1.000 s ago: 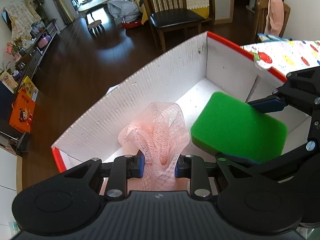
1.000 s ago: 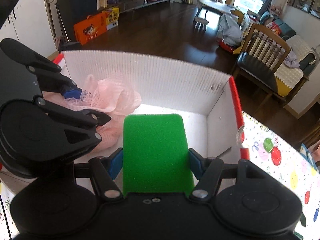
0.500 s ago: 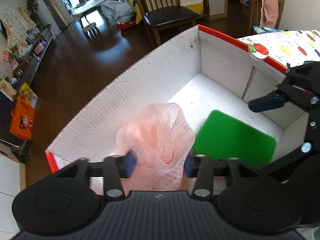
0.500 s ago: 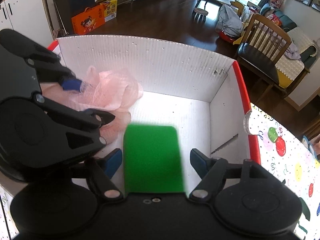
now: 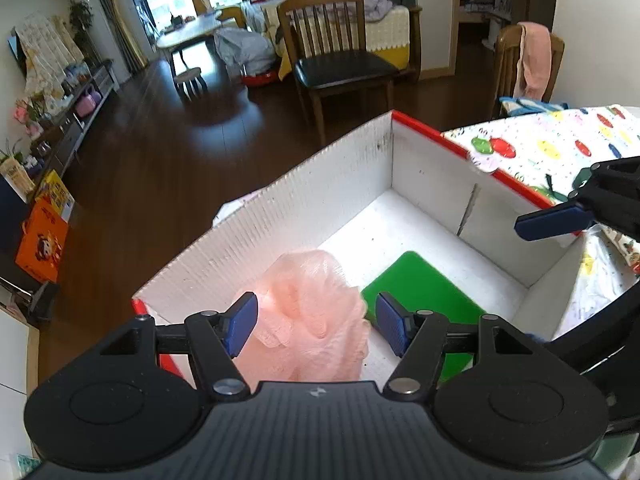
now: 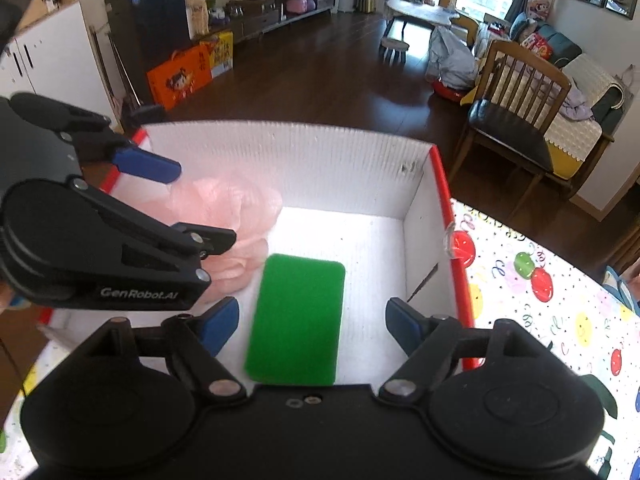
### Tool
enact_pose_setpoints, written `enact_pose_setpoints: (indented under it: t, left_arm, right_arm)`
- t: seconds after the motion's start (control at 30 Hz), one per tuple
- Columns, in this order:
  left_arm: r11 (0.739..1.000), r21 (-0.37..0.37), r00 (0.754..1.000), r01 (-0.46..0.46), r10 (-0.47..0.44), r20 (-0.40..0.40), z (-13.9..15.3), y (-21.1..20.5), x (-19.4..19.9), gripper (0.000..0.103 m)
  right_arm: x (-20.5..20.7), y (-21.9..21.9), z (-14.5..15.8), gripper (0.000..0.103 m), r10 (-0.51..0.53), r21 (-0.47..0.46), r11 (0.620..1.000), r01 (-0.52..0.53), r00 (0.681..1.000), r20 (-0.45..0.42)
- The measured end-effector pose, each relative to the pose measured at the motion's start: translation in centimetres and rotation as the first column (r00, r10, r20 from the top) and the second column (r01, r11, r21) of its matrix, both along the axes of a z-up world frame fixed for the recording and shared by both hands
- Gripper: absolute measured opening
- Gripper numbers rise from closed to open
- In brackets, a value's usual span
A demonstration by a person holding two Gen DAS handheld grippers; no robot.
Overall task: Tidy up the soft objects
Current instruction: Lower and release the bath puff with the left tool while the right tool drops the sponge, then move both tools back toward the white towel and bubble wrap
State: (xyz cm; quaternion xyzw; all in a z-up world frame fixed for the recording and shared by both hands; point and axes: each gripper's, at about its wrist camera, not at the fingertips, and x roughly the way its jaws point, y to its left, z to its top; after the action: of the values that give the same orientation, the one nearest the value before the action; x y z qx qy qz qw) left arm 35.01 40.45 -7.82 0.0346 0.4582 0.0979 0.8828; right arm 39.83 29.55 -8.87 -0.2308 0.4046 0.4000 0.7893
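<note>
A white corrugated box with a red rim holds both soft objects. A pink mesh bath pouf lies on the box floor at its left end; it also shows in the right wrist view. A green sponge lies flat on the box floor beside the pouf, and it shows in the left wrist view too. My left gripper is open above the pouf, not touching it. My right gripper is open above the sponge.
The box stands on a table with a colourful spotted cloth. Beyond the box edge is dark wooden floor with a wooden chair, an orange box and low cabinets.
Both grippers opened and let go. The pouf and the green sponge dropped to the box floor. Both grippers have risen and pulled back from the box.
</note>
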Motion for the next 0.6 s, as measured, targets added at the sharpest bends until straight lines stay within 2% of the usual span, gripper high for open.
enact_pose_setpoints:
  t: [0.33, 0.6]
  left_arm:
    - [0.999, -0.036, 0.993, 0.008, -0.003, 0.121, 4.6, -2.7, -4.3, 0.065]
    - [0.999, -0.051, 0.974, 0.012, 0.0, 0.225, 8.2, -6.4, -8.4, 0.065]
  right_arm:
    - [-1.3, -4.9, 4.9, 0.085, -0.027, 0.125, 0.992, 0.026, 1.0, 0.011]
    - [-3.4, -9.5, 8.4, 0.087, -0.052, 0.22, 0.974, 0.045, 0.998, 0.024]
